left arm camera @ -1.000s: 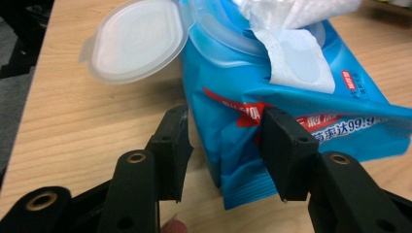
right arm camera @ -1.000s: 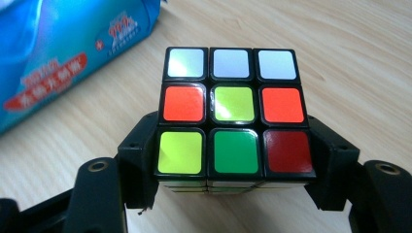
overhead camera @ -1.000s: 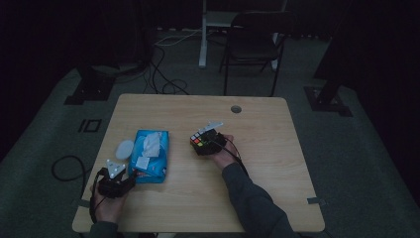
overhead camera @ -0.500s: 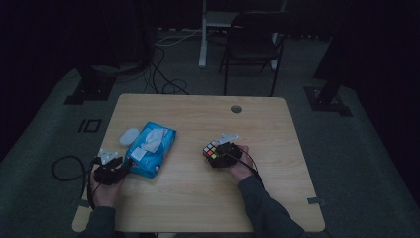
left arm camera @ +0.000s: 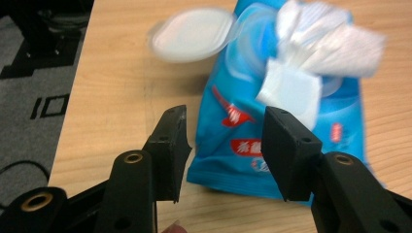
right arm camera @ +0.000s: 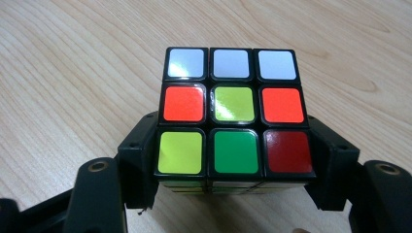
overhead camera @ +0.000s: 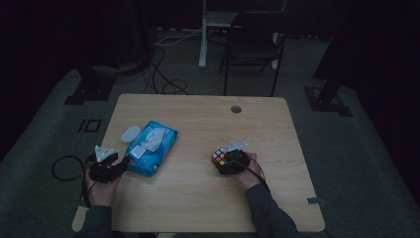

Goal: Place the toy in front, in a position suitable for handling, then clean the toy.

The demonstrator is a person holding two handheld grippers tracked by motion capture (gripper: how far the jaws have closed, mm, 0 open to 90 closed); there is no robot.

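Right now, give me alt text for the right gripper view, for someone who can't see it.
A puzzle cube sits clamped between the two black jaws of the right gripper, above a light wooden table. Its facing side shows a white top row, then orange, yellow-green, orange, then yellow-green, green, red.

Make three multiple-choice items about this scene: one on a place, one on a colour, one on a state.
1. Where does the blue wipes pack lie on the table?
A. left part
B. right edge
C. far corner

2. What colour is the top row of the cube face in the right gripper view?
A. white
B. blue
C. black

3. How is the right gripper?
A. open
B. shut on the cube
C. lying on the table

Key: 1 A, it lies near the left gripper. 2 A, three white squares. 3 B, jaws press both sides.
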